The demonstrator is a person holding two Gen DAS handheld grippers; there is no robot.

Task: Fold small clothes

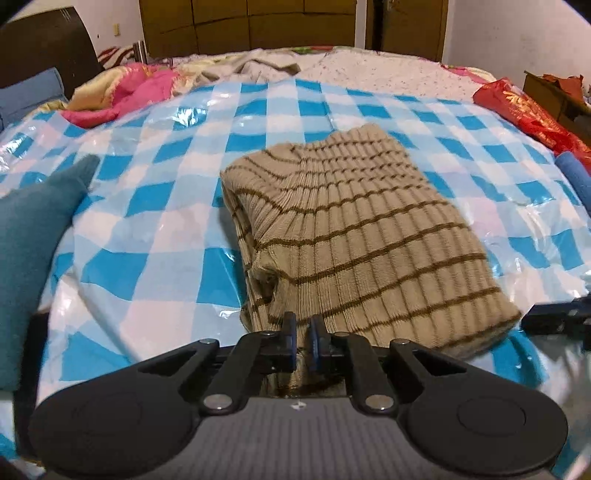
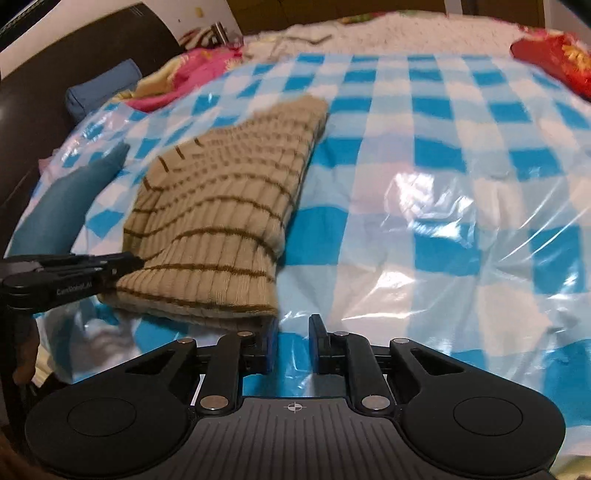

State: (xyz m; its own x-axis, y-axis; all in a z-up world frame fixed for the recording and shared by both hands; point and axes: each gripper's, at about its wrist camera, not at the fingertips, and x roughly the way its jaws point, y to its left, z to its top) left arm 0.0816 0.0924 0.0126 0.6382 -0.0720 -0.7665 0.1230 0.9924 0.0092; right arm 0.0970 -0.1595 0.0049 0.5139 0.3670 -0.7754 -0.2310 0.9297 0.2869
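Observation:
A folded beige knit sweater with thin brown stripes [image 1: 351, 229] lies on a blue-and-white checked plastic sheet [image 1: 166, 221] spread over a bed. My left gripper [image 1: 302, 332] is shut on the sweater's near edge, with fabric pinched between its blue pads. In the right wrist view the same sweater [image 2: 221, 206] sits to the left, and the left gripper [image 2: 125, 264] reaches into its left side. My right gripper [image 2: 291, 343] stands open just right of the sweater's near corner. Only the checked sheet [image 2: 443, 184] shows in the gap between its fingers. Its dark tip [image 1: 554, 317] shows at the right edge of the left wrist view.
A teal cushion [image 1: 29, 240] lies left of the sweater. A red patterned bag [image 1: 528, 114] sits at the far right. Crumpled pink bedding [image 1: 122, 92] and a white blanket [image 1: 388, 70] lie beyond the sheet. A wooden wardrobe [image 1: 258, 22] stands behind the bed.

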